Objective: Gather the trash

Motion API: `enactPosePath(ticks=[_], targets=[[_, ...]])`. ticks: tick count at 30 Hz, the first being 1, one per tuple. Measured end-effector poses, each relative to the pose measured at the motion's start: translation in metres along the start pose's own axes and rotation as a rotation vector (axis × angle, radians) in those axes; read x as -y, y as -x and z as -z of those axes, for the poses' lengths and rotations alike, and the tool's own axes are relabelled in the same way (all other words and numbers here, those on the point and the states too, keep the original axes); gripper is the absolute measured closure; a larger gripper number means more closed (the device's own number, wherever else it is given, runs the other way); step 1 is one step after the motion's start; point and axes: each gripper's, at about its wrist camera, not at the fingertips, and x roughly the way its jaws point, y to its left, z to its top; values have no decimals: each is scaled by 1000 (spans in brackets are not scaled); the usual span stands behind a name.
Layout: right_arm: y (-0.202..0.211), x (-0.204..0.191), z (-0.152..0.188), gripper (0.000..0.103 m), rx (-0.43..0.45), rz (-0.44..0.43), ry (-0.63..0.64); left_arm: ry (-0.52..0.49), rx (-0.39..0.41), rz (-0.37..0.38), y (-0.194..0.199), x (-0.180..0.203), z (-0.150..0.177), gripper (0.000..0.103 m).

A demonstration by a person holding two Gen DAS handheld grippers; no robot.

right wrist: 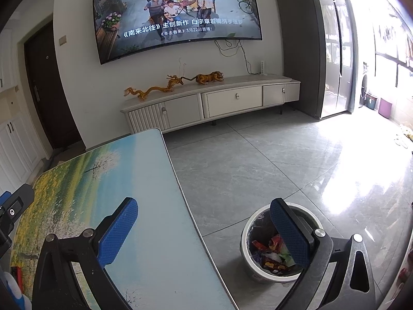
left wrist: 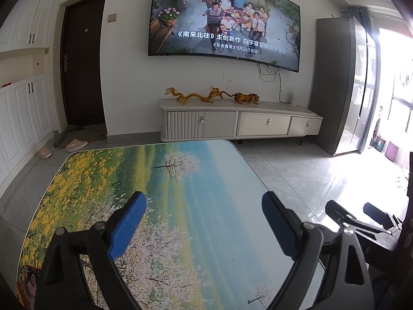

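My left gripper [left wrist: 204, 201] hangs open over the low table [left wrist: 206, 170] with the landscape print, and nothing lies between its blue pads. My right gripper [right wrist: 204, 208] is open too, straddling the table's right edge [right wrist: 178, 180]. Below its right finger stands a white trash bin [right wrist: 247, 235] on the floor, lined with a bag and holding several colourful wrappers [right wrist: 271, 255]. In the left wrist view the right gripper [left wrist: 361, 219] shows at the far right. A red printed packet [left wrist: 29, 284] lies at the table's near left corner.
A white TV cabinet [left wrist: 237, 124] with golden figurines [left wrist: 211, 95] stands against the far wall under a large TV [left wrist: 224, 20]. Slippers [left wrist: 76, 144] lie by the dark door. A grey fridge [right wrist: 309, 46] stands to the right. Grey tiled floor [right wrist: 284, 160] stretches to the balcony.
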Motion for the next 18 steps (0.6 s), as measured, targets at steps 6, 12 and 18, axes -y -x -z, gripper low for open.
enactPosePath(ticks=[6, 12, 18], targets=[[1, 4, -1, 0, 11, 9, -2, -20, -34, -14, -7, 1, 4, 12], [2, 6, -1, 0, 11, 9, -5, -22, -38, -27, -7, 1, 4, 12], [2, 6, -1, 0, 11, 9, -4, -12, -49, -28, -9, -2, 3, 12]])
